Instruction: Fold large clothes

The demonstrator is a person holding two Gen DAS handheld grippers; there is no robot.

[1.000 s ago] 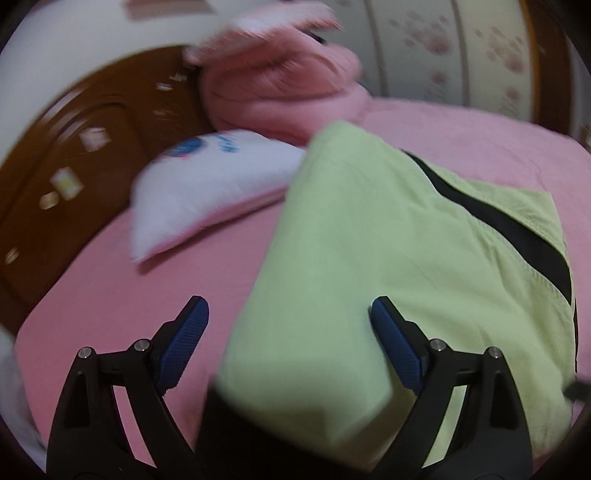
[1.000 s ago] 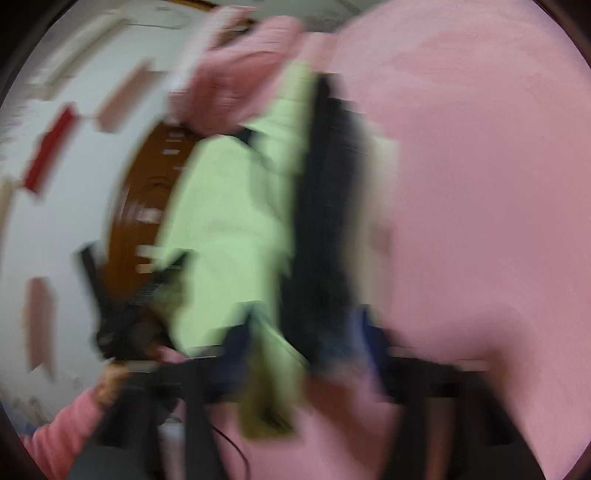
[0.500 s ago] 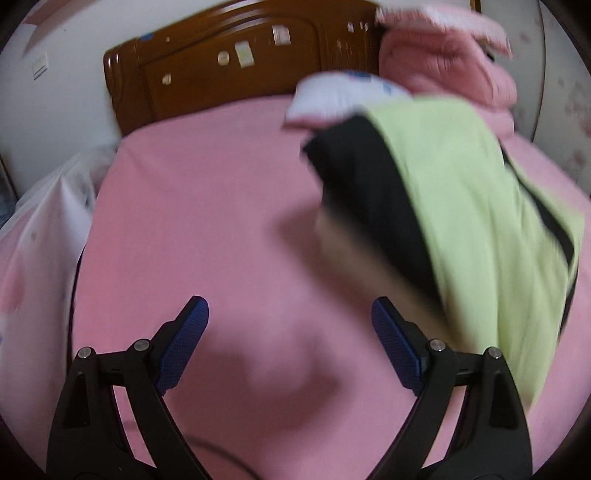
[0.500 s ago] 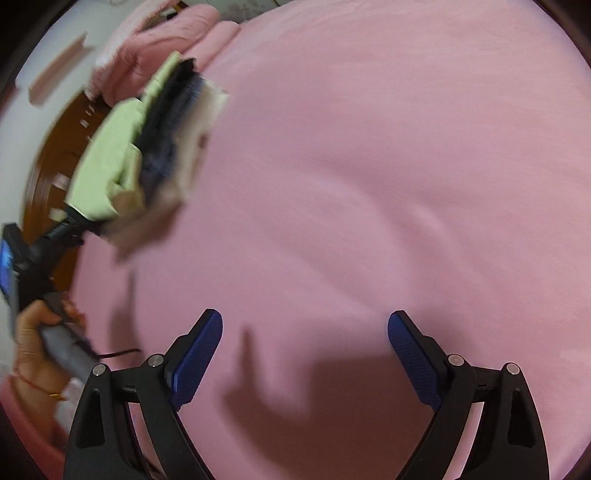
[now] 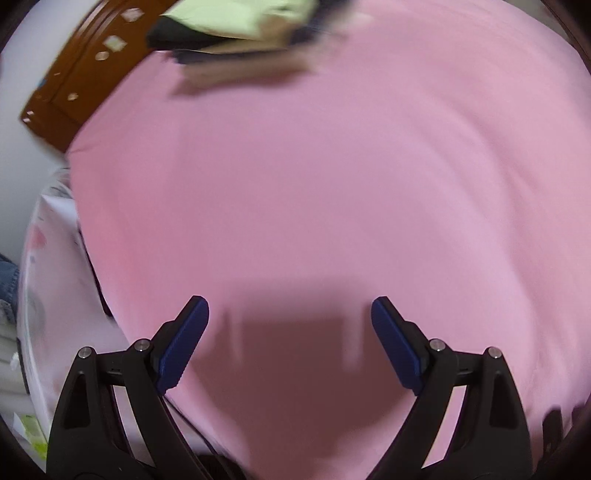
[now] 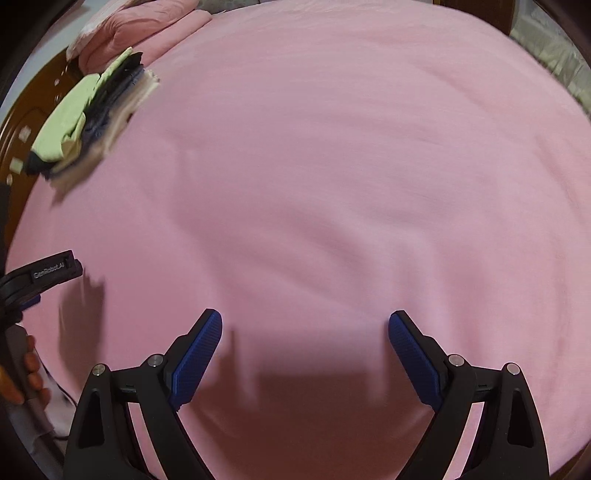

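A stack of folded clothes, light green on top with black and beige layers under it [image 6: 79, 118], lies at the far left of the pink bed [image 6: 332, 166], near the wooden headboard. It also shows blurred at the top of the left wrist view [image 5: 240, 26]. My left gripper [image 5: 290, 332] is open and empty above the pink bedsheet [image 5: 314, 184]. My right gripper [image 6: 304, 343] is open and empty above the bed's near part. The left gripper's body [image 6: 40, 275] shows at the left edge of the right wrist view.
A brown wooden headboard [image 5: 81, 77] runs along the far left. A pink folded quilt [image 6: 140, 22] lies beyond the stack. White patterned fabric [image 5: 48, 295] hangs by the bed's left side. A grey-green cover [image 6: 554, 48] lies at the far right.
Both grippers have pulled back from the folded stack, which now sits far away near the headboard. A second ago the right gripper was closed on the clothes; now it is open.
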